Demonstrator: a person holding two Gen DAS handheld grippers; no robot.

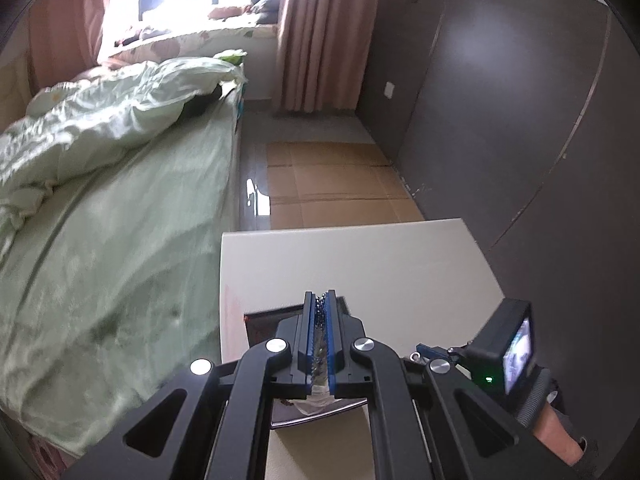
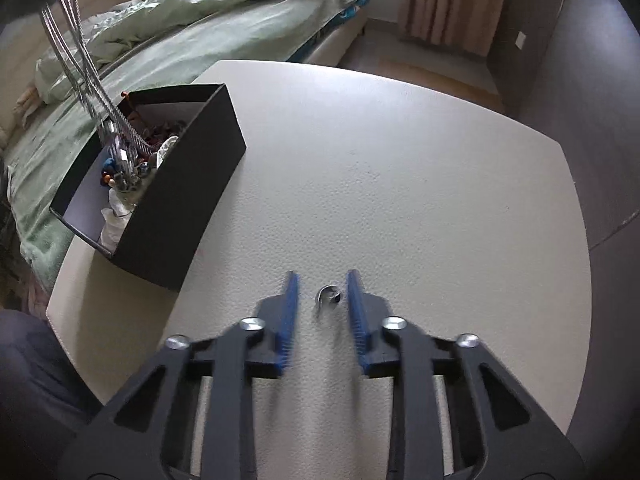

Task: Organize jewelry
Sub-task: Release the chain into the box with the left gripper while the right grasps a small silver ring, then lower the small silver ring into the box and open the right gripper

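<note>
1. Jewelry is in three places. A silver chain (image 1: 320, 308) is pinched between the pressed-together fingers (image 1: 309, 320) of the left gripper (image 1: 319, 298), above the black box (image 2: 172, 200). In the right wrist view the same chain hangs in blurred strands down into the box. A small silver ring (image 2: 329, 295) lies on the white counter (image 2: 400, 160). Mixed beads and pieces already fill the box.

2. Right gripper (image 2: 323, 286): the blue fingers (image 2: 291, 300) stand apart on either side of the ring, and neither pad appears to touch it. No hold on the ring is established.

3. Risk, ring: it is small, rounded and hard. If the fingers close off-centre, it may squirt forward or roll across the smooth counter. It lies near the counter's near side, so a fall to the floor is conceivable.

4. Risk, chain: the strands hang among the pieces in the box. Lifting or shifting the left gripper could snag them and drag other items over the wall.

5. Risk, box: it sits at the counter's left edge, just beside the bed (image 2: 180, 52). A tug through a caught chain, or a knock from either gripper, could tip or slide it off.

6. Risk, grip: the chain is thin and is held at one short stretch only. Slack links could slip through if the fingers ease.

7. Visibility: the box floor beneath the contents is hidden, so the degree of tangling cannot be judged.
</note>
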